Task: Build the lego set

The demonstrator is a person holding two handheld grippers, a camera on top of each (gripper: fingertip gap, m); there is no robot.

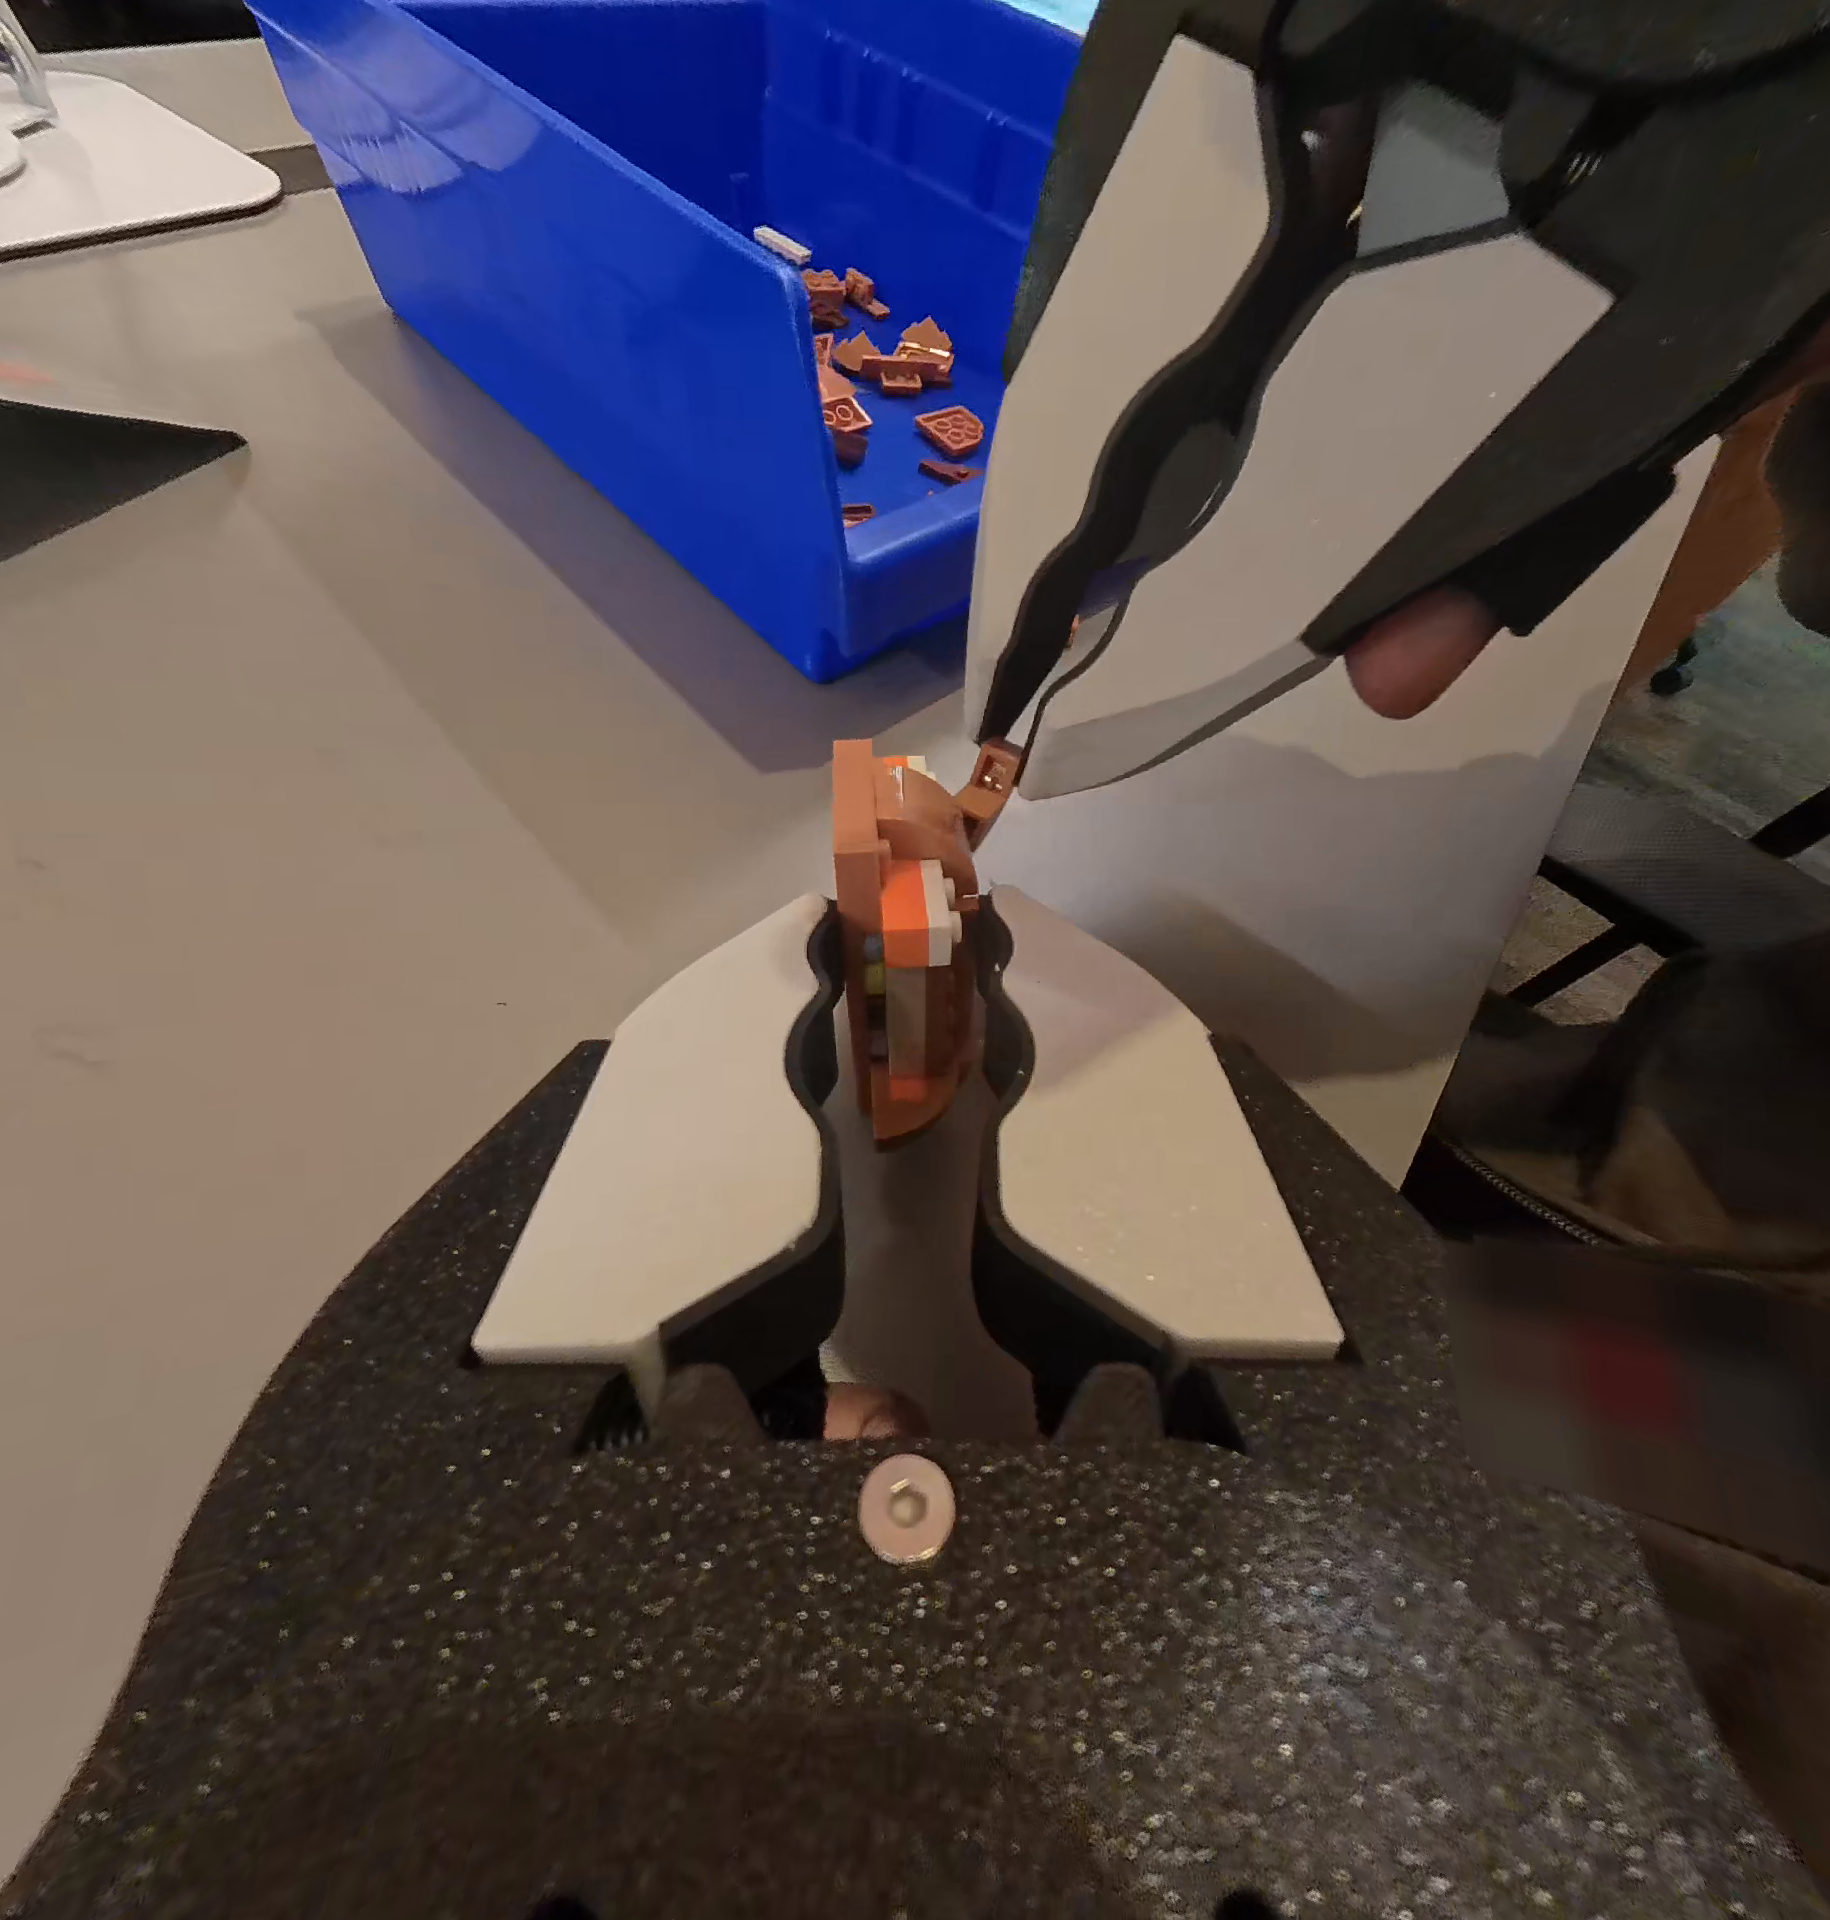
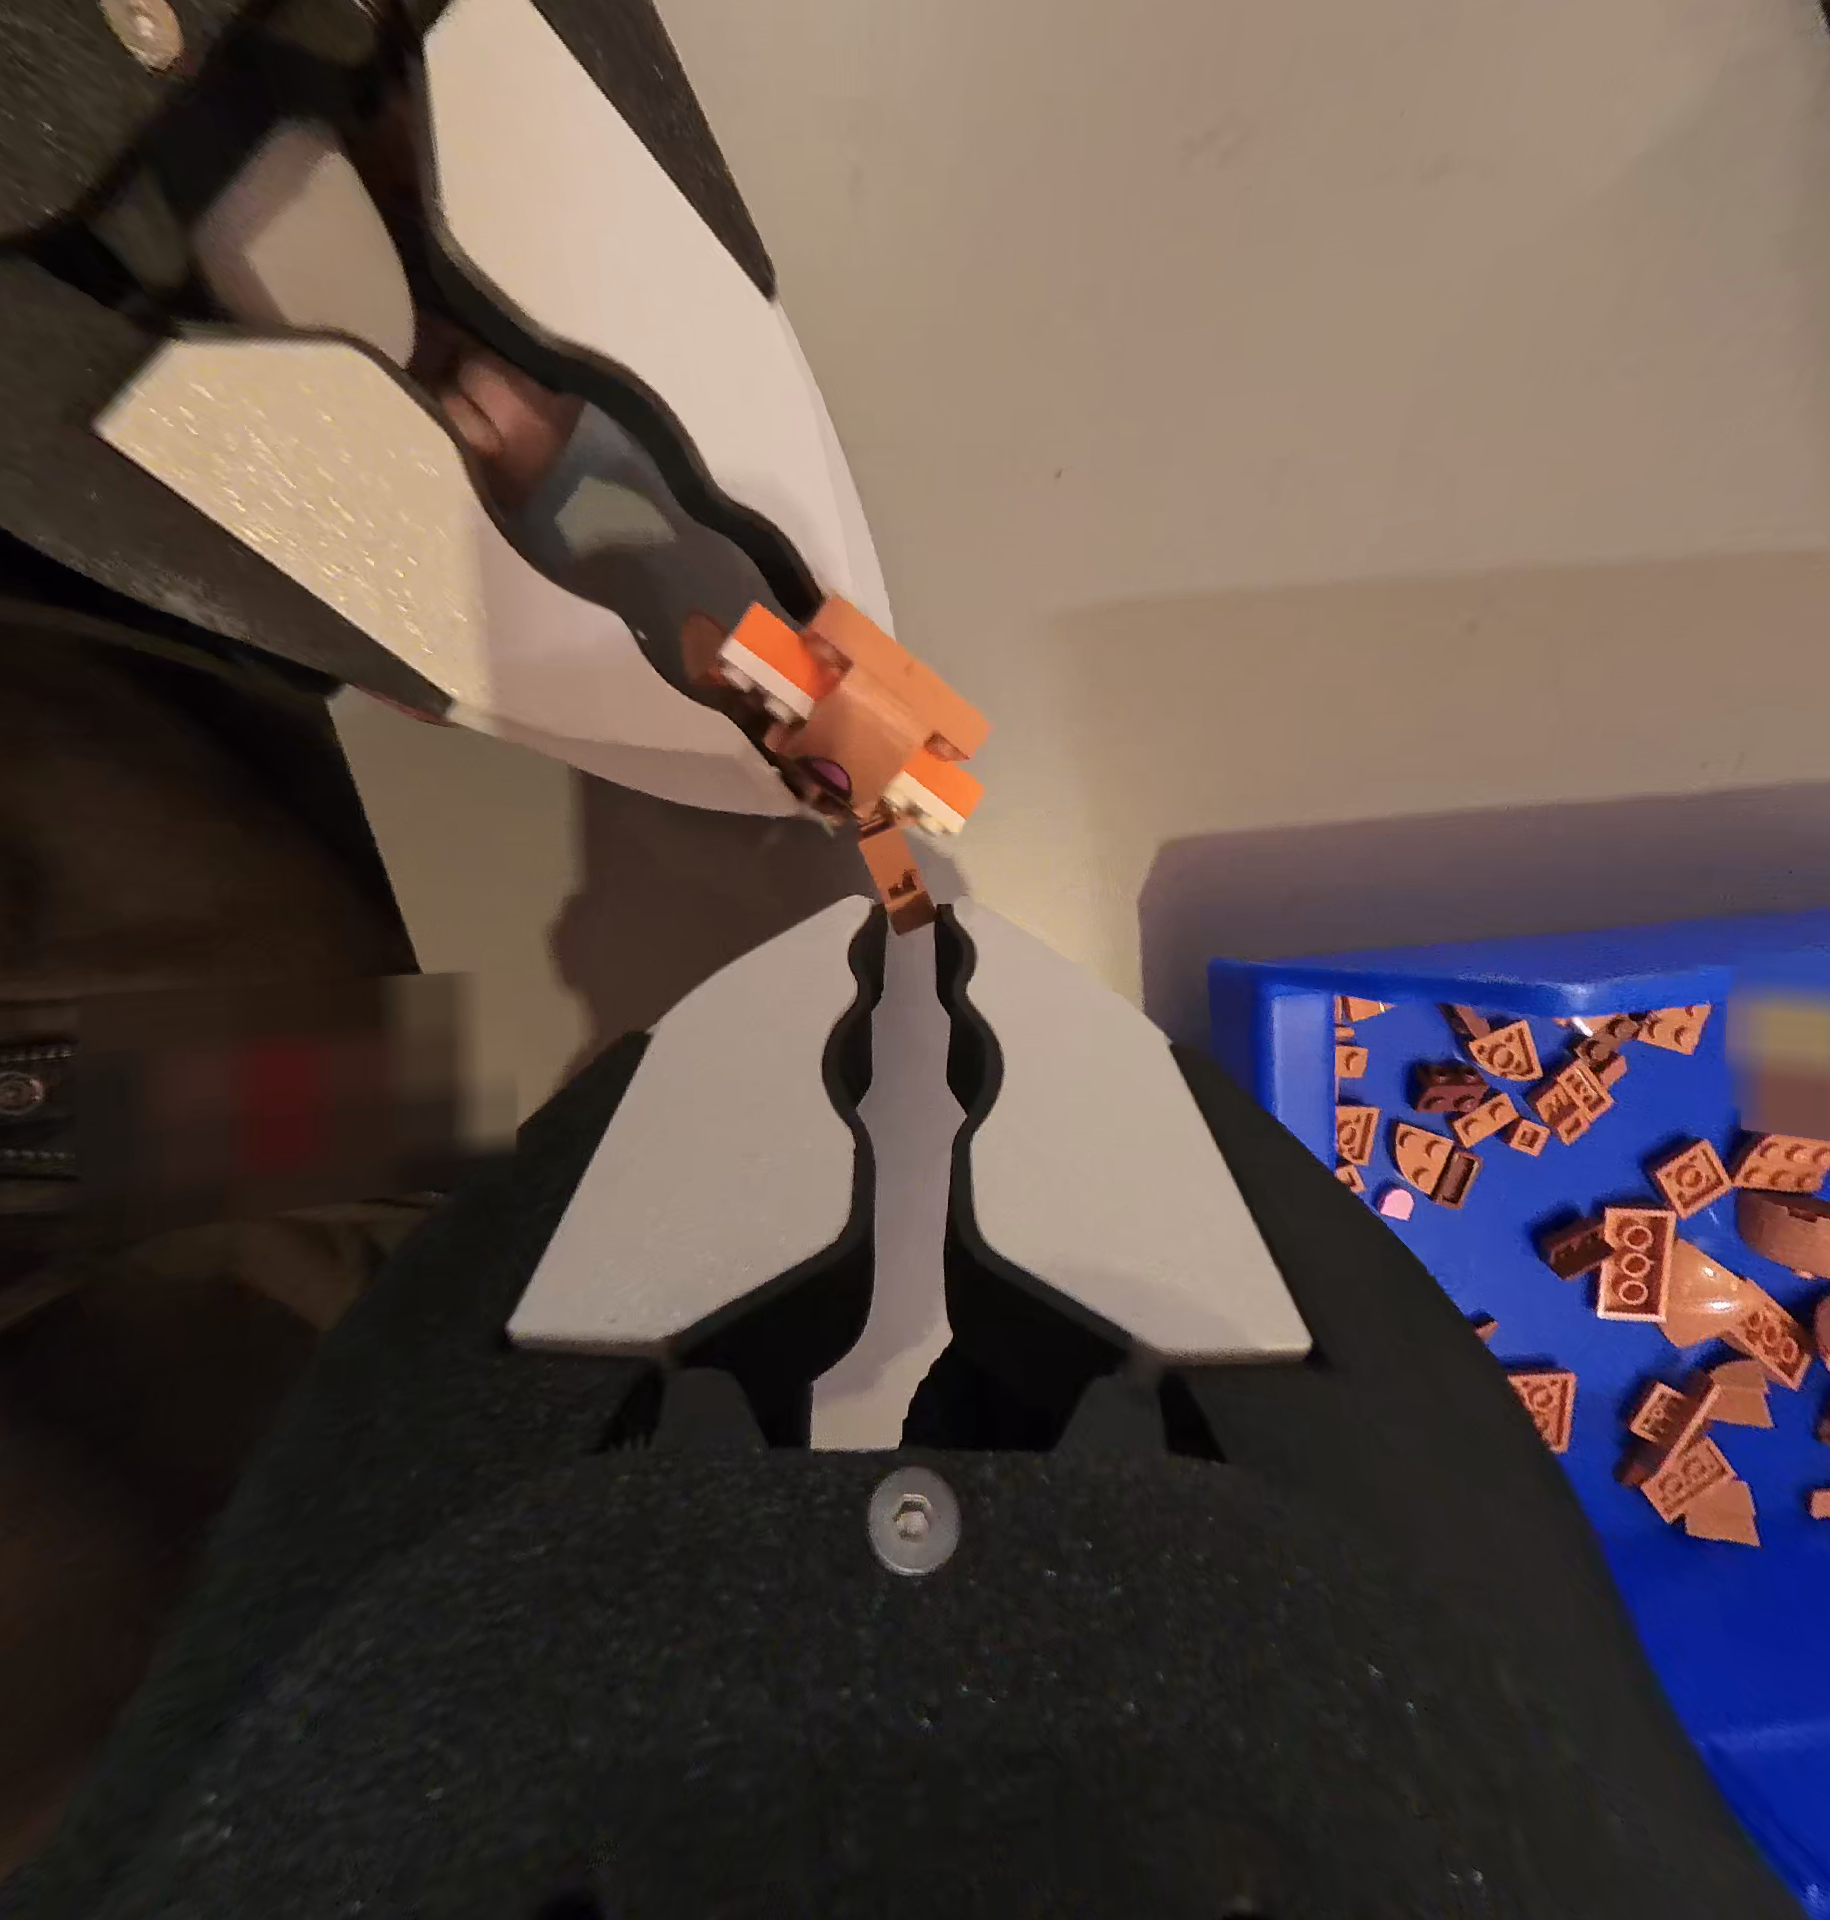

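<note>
Table: grey table under your two grippers, with a blue bin on it.
Bin: loose brown bricks lie scattered inside.
Left gripper: your jaws are clamped on a brown, orange and white lego build, held up in front of the bin.
Right gripper: your jaws pinch a small brown piece at their very tips.
Contact: the piece touches the build's upper edge, on its bin side.

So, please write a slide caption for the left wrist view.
Left gripper holds the brown-orange model; right gripper brings a small brown piece.
</note>
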